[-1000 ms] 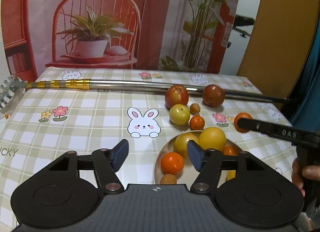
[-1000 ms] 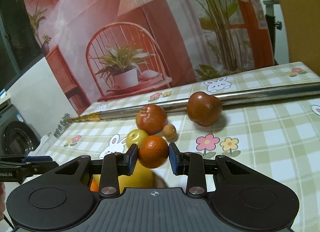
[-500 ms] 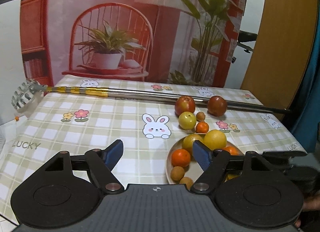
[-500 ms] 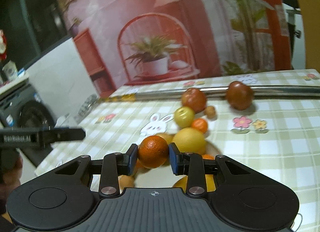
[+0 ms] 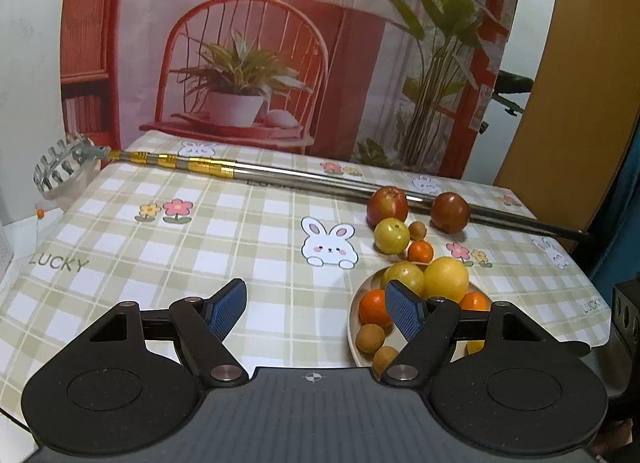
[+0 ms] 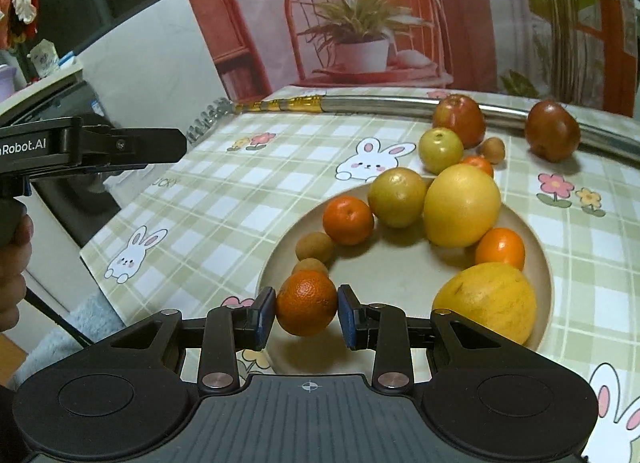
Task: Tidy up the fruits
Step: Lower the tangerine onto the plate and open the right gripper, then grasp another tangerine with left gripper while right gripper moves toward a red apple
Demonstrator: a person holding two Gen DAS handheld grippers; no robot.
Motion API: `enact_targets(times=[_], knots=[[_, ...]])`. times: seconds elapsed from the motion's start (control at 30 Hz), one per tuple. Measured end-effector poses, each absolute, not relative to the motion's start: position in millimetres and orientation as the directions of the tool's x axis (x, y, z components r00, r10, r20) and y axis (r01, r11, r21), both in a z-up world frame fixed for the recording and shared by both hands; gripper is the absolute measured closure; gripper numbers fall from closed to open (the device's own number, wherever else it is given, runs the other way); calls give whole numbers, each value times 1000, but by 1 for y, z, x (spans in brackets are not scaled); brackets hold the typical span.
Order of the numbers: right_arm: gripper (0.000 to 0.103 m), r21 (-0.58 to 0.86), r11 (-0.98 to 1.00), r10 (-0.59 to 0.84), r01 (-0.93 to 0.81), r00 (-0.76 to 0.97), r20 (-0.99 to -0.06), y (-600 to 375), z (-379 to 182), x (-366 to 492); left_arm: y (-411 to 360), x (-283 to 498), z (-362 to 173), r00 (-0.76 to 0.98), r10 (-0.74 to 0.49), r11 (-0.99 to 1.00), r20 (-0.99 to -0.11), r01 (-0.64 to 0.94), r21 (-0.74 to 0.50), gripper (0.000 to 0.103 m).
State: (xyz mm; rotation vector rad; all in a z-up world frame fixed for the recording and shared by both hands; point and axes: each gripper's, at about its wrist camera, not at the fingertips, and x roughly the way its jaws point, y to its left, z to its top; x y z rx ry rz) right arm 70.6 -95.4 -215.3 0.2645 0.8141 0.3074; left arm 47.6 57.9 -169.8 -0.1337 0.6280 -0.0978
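Orange (image 6: 306, 302) sits clamped in right claw (image 6: 307, 315), held over near-left rim of the plate (image 6: 538, 247), just by two small brown fruits (image 6: 314, 247). Plate also holds a big yellow citrus (image 6: 462, 205), other oranges, yellow fruit; apples (image 6: 459, 119) w/ small fruits lie on the surface beyond, by a metal pole (image 6: 400, 105). Left claw (image 5: 316, 305) is spread apart, w/ nothing in it, above checked cloth beside the plate.

orange (image 6: 306, 302) pinched over plate (image 6: 536, 247) near rim; eight fruits inside, five on cloth beyond.
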Motion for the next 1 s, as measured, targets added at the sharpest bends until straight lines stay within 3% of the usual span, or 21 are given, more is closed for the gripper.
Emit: enact_targets(times=[0.23, 0.6, 1.0], knots=[[71, 377, 910, 398, -172, 617, -679, -97, -226, 75, 56, 50, -175, 791, -132, 988, -598, 55, -145, 25], [61, 372, 913, 387, -166, 641, -663, -100, -222, 73, 54, 49, -174, 790, -124, 990, -600, 54, -133, 25], [52, 220, 968, 228, -117, 776, -588, -112, -197, 65, 56, 52, -176, 786, -111, 991, -609, 40, -130, 25]])
